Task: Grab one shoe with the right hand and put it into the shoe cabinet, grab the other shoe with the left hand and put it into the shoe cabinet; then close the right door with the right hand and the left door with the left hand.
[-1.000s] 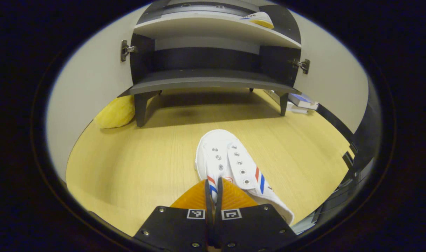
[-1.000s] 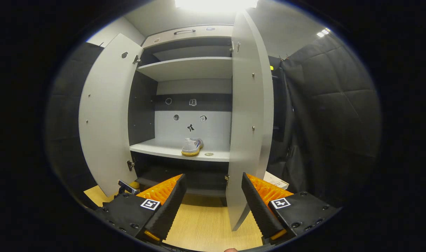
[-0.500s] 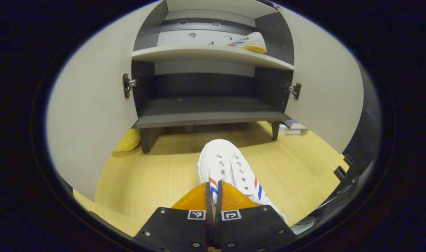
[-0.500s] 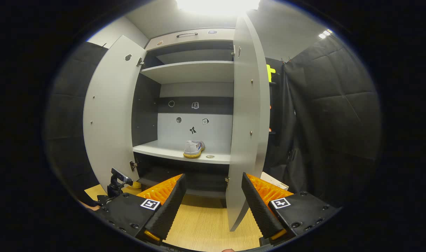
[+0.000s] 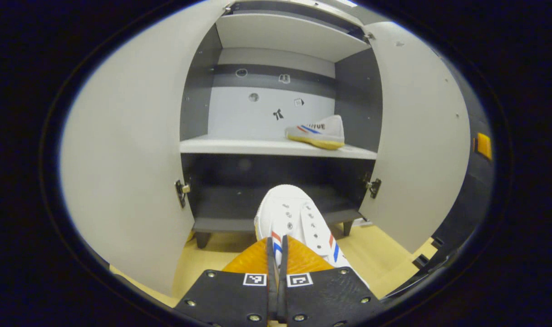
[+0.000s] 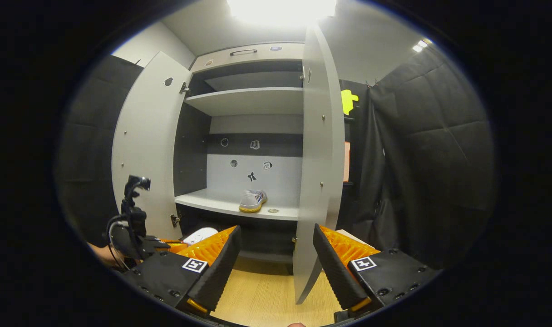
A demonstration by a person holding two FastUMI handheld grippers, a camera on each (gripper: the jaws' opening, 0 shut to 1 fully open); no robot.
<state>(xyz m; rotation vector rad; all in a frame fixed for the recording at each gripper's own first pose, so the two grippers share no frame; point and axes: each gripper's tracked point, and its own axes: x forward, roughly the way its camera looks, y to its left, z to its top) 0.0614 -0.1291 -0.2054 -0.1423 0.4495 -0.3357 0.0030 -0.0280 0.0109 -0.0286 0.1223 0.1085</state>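
My left gripper (image 5: 276, 254) is shut on the rim of a white shoe (image 5: 290, 217) with red and blue stripes, held off the floor in front of the open shoe cabinet (image 5: 276, 146). The other white shoe (image 5: 317, 131) rests on the cabinet's light middle shelf, toward the right. In the right gripper view, my right gripper (image 6: 276, 263) stands open and empty, facing the edge of the right door (image 6: 319, 172). That view also has the shelved shoe (image 6: 252, 200), the carried shoe (image 6: 201, 235) and the left gripper (image 6: 135, 236) at lower left.
Both cabinet doors stand wide open: left door (image 5: 126, 150), right door (image 5: 419, 136). A dark lower shelf (image 5: 276, 206) lies below the light one. The cabinet stands on short legs on a wooden floor (image 6: 262, 295). Black padded wall (image 6: 421, 159) is to the right.
My left gripper has risen with the shoe, lifting it from the floor to the height of the cabinet's lower shelf. The left gripper has come up into the right gripper view.
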